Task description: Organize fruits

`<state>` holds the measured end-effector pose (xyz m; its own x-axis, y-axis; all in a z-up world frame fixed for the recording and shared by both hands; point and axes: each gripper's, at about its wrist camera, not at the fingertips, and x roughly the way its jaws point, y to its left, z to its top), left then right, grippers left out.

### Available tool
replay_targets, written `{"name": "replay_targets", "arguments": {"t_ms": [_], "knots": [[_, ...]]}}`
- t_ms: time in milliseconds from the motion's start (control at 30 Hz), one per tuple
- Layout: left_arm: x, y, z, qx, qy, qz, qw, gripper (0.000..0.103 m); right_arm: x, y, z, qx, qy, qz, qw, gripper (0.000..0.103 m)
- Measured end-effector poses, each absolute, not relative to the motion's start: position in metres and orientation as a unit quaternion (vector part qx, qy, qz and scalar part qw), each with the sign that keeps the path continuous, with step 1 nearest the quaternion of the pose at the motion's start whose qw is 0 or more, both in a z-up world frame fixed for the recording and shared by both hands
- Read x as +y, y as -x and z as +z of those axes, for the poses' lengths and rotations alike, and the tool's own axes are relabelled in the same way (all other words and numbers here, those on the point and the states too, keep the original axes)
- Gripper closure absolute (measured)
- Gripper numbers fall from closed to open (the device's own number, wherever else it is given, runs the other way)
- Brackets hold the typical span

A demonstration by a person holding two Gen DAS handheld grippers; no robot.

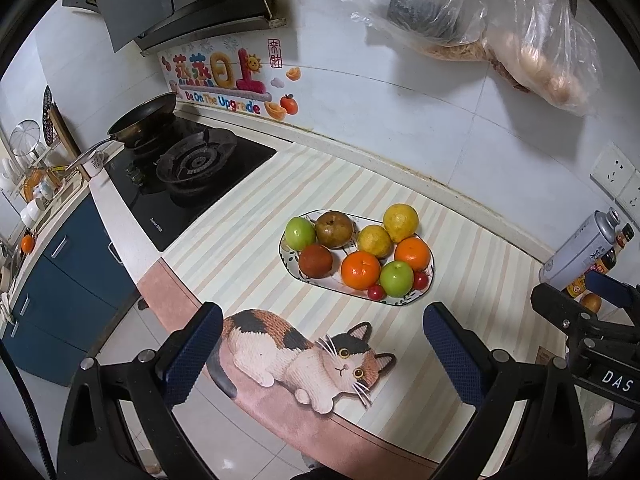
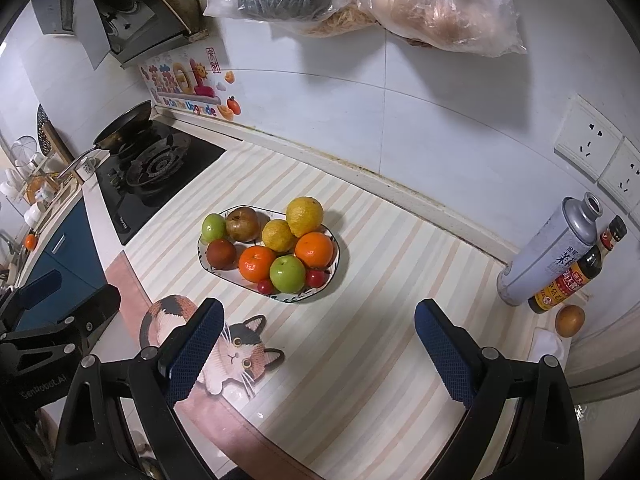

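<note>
Fruits lay heaped on the plate, mid-counter toward the back edge. Left gripper & right gripper hung wide open, empty, over the front edge. Fits fruit still to sort or sorting finished; can't tell which.

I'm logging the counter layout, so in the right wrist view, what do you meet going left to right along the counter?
Frying pan → gas burner → plate of fruit → silver can → dark sauce bottle. A lone brown fruit lies in front of the bottle.
</note>
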<state>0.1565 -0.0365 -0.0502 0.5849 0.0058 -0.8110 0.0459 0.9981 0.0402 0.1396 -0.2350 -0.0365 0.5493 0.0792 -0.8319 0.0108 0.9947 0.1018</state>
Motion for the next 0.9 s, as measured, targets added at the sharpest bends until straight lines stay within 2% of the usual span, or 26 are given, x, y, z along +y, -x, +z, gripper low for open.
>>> {"name": "replay_targets", "arguments": {"t_ms": [900], "knots": [[-0.0413, -0.1516, -0.0442, 0.45, -0.03, -0.013, 0.892, 0.0, -0.2356, -0.1324, -0.0312, 0.474, -0.047, 0.019, 0.879, 0.005]]}}
